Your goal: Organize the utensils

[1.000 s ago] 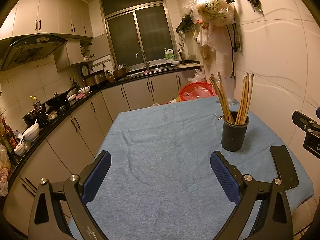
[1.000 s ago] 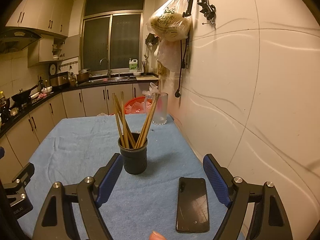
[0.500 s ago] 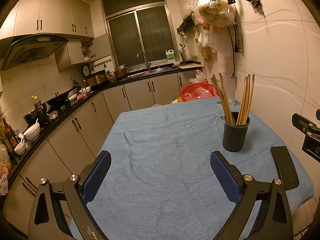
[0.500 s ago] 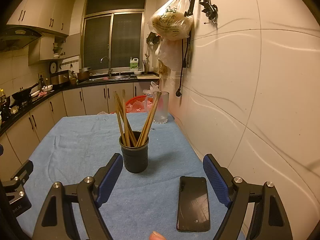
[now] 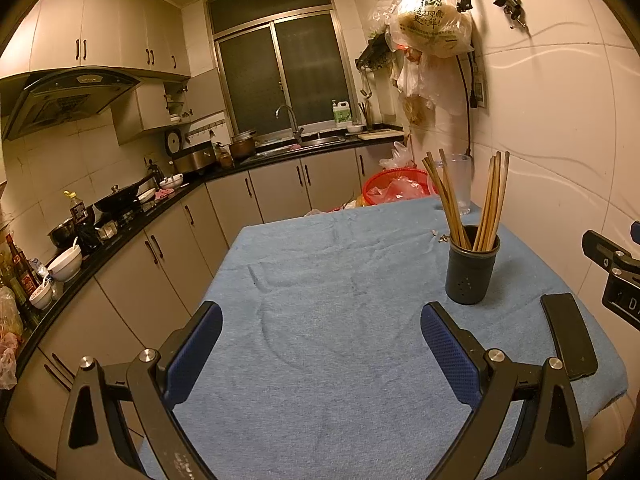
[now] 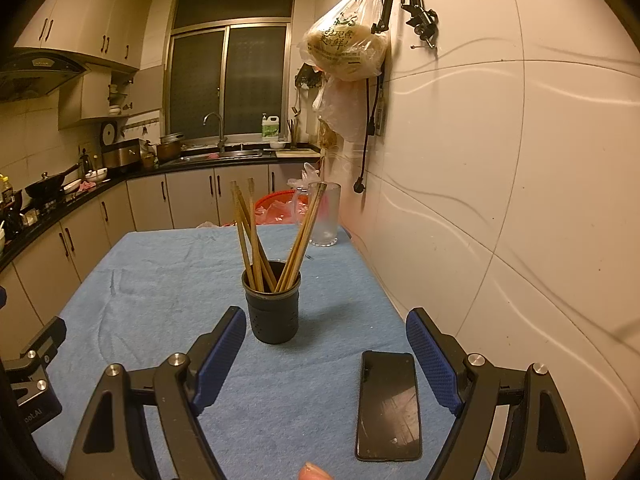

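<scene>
Both grippers are held above a table covered with a blue cloth (image 5: pixel 320 320), and both are released: the jaws stand wide apart with nothing between the blue pads.

**Left gripper** (image 5: pixel 320 332): In the left wrist view only bare cloth lies between the fingers. The dark holder (image 5: pixel 472 270) stands upright on the cloth, beyond and to the right of the right finger, clear of it. Wooden chopsticks (image 5: pixel 490 200) stand in the holder in two bunches, one leaning left and one leaning right. A black phone (image 5: pixel 568 334) lies flat on the cloth at the near right corner, to the right of the gripper.

**Right gripper** (image 6: pixel 326 338): In the right wrist view the dark holder (image 6: pixel 274 306) stands just beyond the fingertips, slightly left of the centre line and closer to the left finger. No pad touches it. The chopsticks (image 6: pixel 256 232) fan out above its rim. The black phone (image 6: pixel 388 404) lies flat on the cloth inside the span of the jaws, near the right finger; contact cannot be confirmed. A fingertip (image 6: pixel 316 472) of the person shows at the bottom edge of the view.

**Far end of table**: A clear glass (image 6: pixel 324 214) stands at the far right corner by the wall. A red basket (image 5: pixel 396 188) sits beyond the far edge.
</scene>
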A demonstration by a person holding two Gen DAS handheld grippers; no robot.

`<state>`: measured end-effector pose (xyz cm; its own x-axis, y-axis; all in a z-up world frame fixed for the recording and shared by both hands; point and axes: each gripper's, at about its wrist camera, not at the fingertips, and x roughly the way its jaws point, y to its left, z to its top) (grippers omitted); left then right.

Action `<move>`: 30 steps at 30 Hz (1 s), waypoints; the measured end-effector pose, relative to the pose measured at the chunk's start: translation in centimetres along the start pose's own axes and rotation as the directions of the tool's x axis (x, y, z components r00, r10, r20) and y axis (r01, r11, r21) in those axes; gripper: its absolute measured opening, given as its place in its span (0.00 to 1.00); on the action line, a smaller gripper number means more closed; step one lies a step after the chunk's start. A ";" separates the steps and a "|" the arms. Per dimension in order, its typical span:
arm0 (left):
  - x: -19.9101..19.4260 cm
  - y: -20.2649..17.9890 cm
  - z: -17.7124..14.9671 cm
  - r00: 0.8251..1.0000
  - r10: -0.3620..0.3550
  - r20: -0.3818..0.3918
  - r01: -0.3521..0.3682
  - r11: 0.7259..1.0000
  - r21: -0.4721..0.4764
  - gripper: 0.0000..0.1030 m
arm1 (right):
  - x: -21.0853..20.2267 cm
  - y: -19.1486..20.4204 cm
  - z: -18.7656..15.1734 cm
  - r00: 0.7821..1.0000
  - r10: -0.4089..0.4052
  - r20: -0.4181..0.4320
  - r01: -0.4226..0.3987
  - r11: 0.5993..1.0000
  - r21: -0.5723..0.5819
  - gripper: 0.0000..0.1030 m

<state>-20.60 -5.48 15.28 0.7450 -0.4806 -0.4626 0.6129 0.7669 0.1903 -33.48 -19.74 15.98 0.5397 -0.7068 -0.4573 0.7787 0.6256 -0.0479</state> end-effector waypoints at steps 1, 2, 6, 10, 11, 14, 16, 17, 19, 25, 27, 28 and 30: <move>-0.1 0.0 0.0 1.000 0.000 0.001 0.000 1.000 0.000 0.96 | 0.0 0.0 0.0 1.000 0.001 0.000 -0.001 1.000 0.000 0.82; -0.1 0.0 0.0 1.000 0.001 0.001 -0.001 1.000 -0.001 0.96 | 0.0 0.0 0.0 1.000 0.002 0.000 -0.002 1.000 0.000 0.82; -0.4 0.1 0.0 1.000 0.005 0.007 -0.005 1.000 -0.006 0.96 | -0.2 0.2 -0.1 1.000 0.005 0.002 -0.005 1.000 -0.004 0.82; -0.9 0.2 -0.1 1.000 0.006 0.012 -0.006 1.000 -0.010 0.96 | -0.7 0.2 0.0 1.000 0.010 0.007 -0.009 1.000 -0.007 0.82; -1.1 0.3 -0.1 1.000 0.008 0.015 -0.008 1.000 -0.011 0.96 | -0.9 0.2 -0.1 1.000 0.010 0.009 -0.010 1.000 -0.008 0.82; -1.5 0.4 -0.1 1.000 0.008 0.022 -0.008 1.000 -0.011 0.96 | -1.2 0.1 0.1 1.000 0.014 0.015 -0.014 1.000 -0.007 0.82; -1.9 0.4 -0.1 1.000 0.010 0.028 -0.009 1.000 -0.009 0.96 | -1.4 0.0 0.1 1.000 0.015 0.021 -0.015 1.000 -0.007 0.82; -2.0 0.4 -0.1 0.999 0.011 0.031 -0.011 1.000 -0.009 0.96 | -1.6 0.1 0.2 1.000 0.016 0.024 -0.016 1.000 -0.007 0.82; -2.3 0.5 -0.1 0.999 0.013 0.038 -0.012 1.000 -0.011 0.96 | -2.0 0.1 0.2 0.999 0.018 0.032 -0.018 1.000 -0.008 0.82; -3.4 0.9 0.0 0.998 0.021 0.059 -0.020 1.000 -0.021 0.96 | -3.0 0.2 0.2 0.999 0.023 0.050 -0.022 1.000 -0.012 0.82; -3.7 1.1 0.0 0.998 0.024 0.065 -0.023 0.999 -0.023 0.96 | -3.2 0.3 0.2 0.998 0.024 0.054 -0.023 1.000 -0.013 0.82; -3.7 1.1 0.1 0.998 0.025 0.066 -0.023 0.999 -0.022 0.96 | -3.3 0.3 0.3 0.998 0.025 0.057 -0.024 1.000 -0.012 0.82; -3.7 1.4 0.1 0.998 0.024 0.064 -0.022 0.999 -0.029 0.96 | -3.5 0.4 0.3 0.998 0.026 0.059 -0.026 1.000 -0.012 0.82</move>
<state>-22.52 -2.69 17.40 0.7748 -0.4884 -0.4015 0.5885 0.7893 0.1754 -34.97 -17.16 17.79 0.5781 -0.7084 -0.4050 0.7606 0.6475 -0.0468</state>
